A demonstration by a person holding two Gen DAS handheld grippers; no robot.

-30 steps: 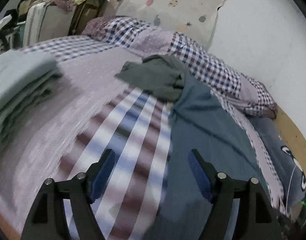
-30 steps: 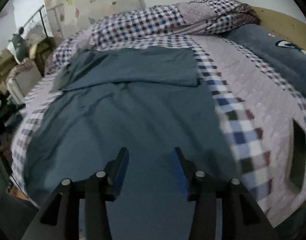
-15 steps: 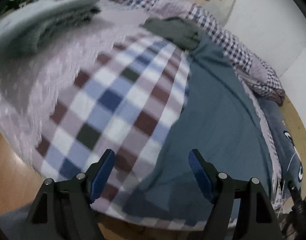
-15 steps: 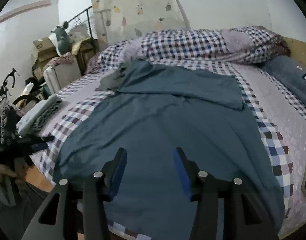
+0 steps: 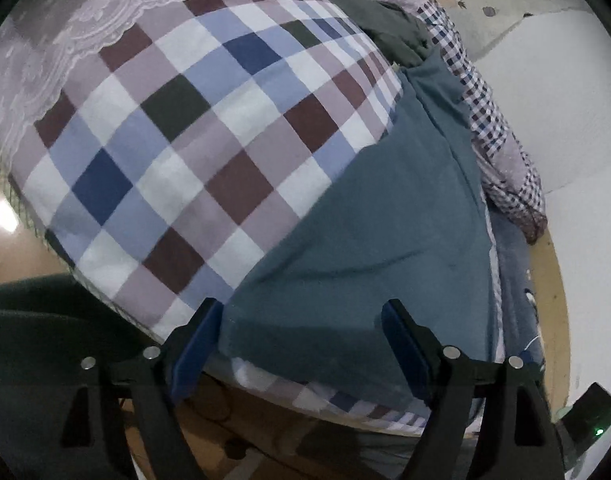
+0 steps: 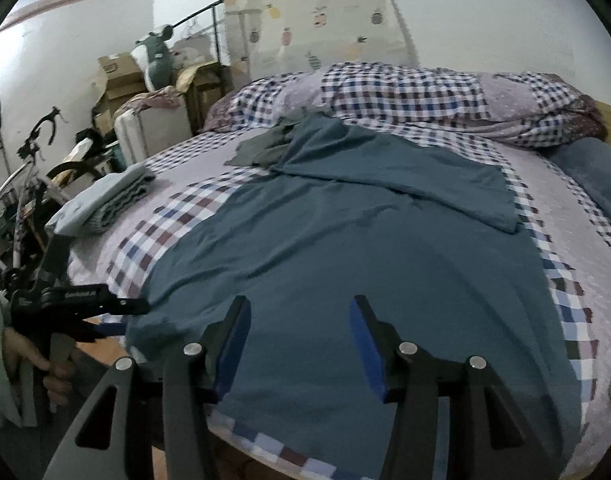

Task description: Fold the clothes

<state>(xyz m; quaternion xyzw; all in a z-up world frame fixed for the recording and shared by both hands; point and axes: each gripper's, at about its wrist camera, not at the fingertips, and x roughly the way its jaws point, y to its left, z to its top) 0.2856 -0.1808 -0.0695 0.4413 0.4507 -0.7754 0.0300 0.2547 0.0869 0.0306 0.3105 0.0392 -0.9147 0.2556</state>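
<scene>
- A cluttered bedroom: a bed (image 6: 577, 304) with a checked and lilac cover fills both views, with cardboard boxes (image 6: 117, 80) and a bicycle (image 6: 29, 184) against the far left wall.
- A large teal garment (image 6: 345, 264) lies spread flat across the middle of the bed, its hem hanging at the near edge. This looks like the piece laid out ready to fold.
- One part of it is already turned over near the bed's far side, towards the rolled checked duvet (image 6: 425, 100).
- A crumpled grey-green garment (image 6: 265, 148) touches the teal one's far left corner, probably waiting its turn.
- A folded pale stack (image 6: 101, 200) sits at the bed's left edge, apart from the work area, apparently finished.
- The left gripper (image 5: 301, 344) hovers at the hem's near left corner, jaws wide apart, holding nothing, seemingly lined up to pinch that corner.
- The right gripper (image 6: 299, 340) hovers over the near hem, jaws likewise wide apart and empty.
</scene>
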